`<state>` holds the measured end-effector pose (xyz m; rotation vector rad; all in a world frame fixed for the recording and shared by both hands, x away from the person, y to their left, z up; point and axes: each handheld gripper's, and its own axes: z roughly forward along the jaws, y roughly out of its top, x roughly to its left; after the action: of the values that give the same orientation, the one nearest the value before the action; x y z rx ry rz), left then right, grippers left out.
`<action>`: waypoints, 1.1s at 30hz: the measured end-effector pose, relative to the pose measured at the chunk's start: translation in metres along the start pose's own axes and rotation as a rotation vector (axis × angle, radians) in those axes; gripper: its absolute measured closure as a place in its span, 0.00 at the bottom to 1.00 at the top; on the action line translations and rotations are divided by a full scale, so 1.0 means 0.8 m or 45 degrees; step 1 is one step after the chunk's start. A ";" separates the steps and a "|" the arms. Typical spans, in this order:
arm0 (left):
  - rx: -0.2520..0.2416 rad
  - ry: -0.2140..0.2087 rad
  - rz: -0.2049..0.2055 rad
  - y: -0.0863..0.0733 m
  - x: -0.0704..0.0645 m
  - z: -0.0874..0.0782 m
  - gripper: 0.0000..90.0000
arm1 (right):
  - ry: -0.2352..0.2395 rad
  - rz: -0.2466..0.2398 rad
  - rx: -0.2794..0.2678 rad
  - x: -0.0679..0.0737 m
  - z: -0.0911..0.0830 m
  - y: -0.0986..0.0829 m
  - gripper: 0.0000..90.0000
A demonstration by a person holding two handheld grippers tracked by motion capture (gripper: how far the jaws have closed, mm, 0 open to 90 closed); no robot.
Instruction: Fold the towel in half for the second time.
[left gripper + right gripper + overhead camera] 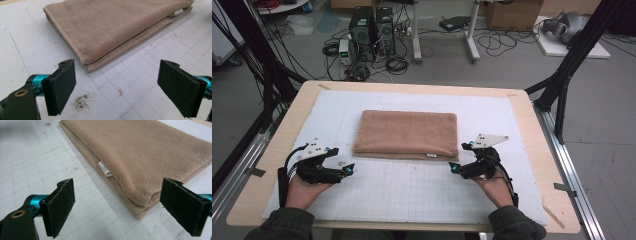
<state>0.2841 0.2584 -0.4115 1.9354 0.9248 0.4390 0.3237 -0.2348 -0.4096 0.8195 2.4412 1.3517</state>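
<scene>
A tan towel (406, 134) lies folded flat in the middle of the white gridded mat (412, 190). My left gripper (348, 169) rests open just off the towel's near left corner (86, 63), nothing between its pads (61, 86). My right gripper (455, 166) is open too, just off the near right corner (140, 210), with the corner lying between and beyond its jaws. A small white label (104, 169) sticks out of the towel's near edge, close to the right gripper.
The mat covers a wooden table (532, 125). A dark smudge (80, 101) and a small orange fleck (121, 92) mark the mat by the left gripper. Black frame legs (572, 55), computers (372, 32) and cables stand on the floor beyond.
</scene>
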 end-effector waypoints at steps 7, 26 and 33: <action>-0.004 0.009 -0.001 -0.008 -0.005 -0.006 0.16 | -0.015 -0.003 -0.006 0.000 -0.018 -0.009 0.13; -0.017 0.012 -0.010 -0.033 -0.020 -0.027 0.14 | -0.059 0.034 -0.046 0.012 -0.063 -0.052 0.13; -0.026 0.023 -0.028 -0.044 -0.023 -0.034 0.14 | -0.072 0.033 -0.071 0.015 -0.078 -0.060 0.13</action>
<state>0.2397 0.2710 -0.4265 1.9040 0.9495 0.4521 0.2685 -0.2913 -0.4146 0.8668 2.3473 1.3799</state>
